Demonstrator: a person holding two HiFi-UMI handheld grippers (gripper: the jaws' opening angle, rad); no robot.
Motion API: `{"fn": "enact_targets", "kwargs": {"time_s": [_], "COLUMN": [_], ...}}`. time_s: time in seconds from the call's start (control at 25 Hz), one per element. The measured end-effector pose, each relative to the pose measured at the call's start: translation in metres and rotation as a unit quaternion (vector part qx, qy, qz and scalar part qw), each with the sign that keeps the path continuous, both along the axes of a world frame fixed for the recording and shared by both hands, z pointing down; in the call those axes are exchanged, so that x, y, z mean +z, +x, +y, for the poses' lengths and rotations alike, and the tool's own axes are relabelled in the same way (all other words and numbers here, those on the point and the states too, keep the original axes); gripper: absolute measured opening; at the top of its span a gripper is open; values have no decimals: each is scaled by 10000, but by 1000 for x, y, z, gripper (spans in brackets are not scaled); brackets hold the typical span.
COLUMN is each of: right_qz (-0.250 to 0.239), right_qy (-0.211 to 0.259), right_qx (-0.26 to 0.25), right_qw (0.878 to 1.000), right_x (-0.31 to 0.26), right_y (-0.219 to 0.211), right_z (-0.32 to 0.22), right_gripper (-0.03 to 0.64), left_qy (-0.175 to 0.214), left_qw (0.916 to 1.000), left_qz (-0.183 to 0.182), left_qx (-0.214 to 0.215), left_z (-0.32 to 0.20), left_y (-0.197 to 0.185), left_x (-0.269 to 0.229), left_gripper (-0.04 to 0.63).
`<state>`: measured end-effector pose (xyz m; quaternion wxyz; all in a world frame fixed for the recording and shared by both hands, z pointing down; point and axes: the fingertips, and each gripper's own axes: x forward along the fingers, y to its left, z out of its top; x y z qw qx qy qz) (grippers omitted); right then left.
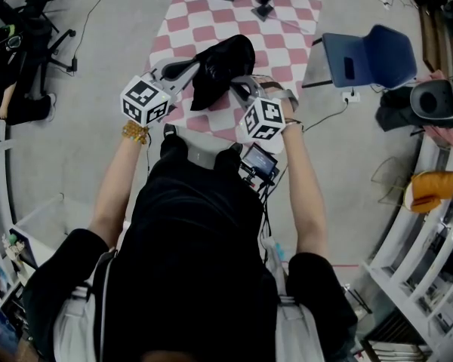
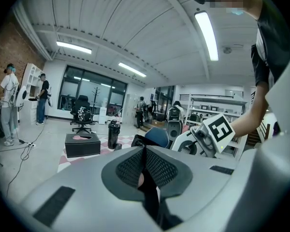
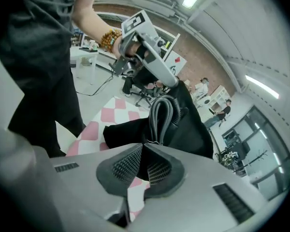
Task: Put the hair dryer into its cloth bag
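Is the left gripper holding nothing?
No, the left gripper is shut on a fold of the black bag, which hangs out between its jaws.

The 2 bare forearms [image 1: 112,191] stretch forward. The grey 2-jaw left gripper [image 1: 195,68] and the grey 2-jaw right gripper [image 1: 234,83] angle toward each other, each with its jaws closed on black cloth bag [image 1: 223,59] fabric pinched between its fingertips.
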<state>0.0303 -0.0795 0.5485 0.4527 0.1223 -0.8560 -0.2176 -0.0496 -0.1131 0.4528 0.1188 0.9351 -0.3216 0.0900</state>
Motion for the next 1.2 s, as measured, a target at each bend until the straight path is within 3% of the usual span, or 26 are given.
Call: {"fn": "enact_targets", "kwargs": {"time_s": [0.16, 0.24, 0.36, 0.44, 0.6, 0.68, 0.8, 0.92, 1.04, 1.2], "right_qz": [-699, -1351, -2340, -2690, -2834, -2708, -2244, -1762, -1429, -1576], "right_qy": [-669, -936, -1267, -1362, -1177, -985, -618, -447, -443, -689], "right_qx": [-396, -110, 543, 788, 1355, 1399, 847, 327, -37, -336], "right_qw": [9945, 9863, 9624, 9502, 9421, 9473, 9688, 9828, 9887, 9845], "right_x": [-36, -53, -69, -73, -65, -64, -69, -69, -70, -91], "right_y": [0, 5, 16, 19, 30, 33, 21, 3, -7, -10], "right_z": [6, -7, -24, -22, -30, -30, -17, -5, 6, 19], "right_gripper": [21, 21, 21, 21, 21, 21, 26, 116, 168, 189], "left_qy": [2, 30, 39, 35, 126, 128, 103, 113, 122, 133], "left_qw": [9999, 9998, 9998, 9998, 9998, 9998, 9999, 9999, 9999, 9999], "left_qz": [-110, -199, -197, -168, -123, -54, -14, -26, -38, -37], "left_qx": [22, 66, 57, 52, 130, 137, 86, 75, 35, 1], "left_z": [0, 1, 1, 1, 1, 1, 0, 1, 3, 2], "left_y": [-2, -1, -1, -2, -2, 1, 1, -1, -2, -7], "left_x": [1, 2, 2, 1, -3, -4, -5, -7, -9, -12], "left_gripper": [23, 22, 23, 23, 23, 22, 21, 21, 21, 21]}}
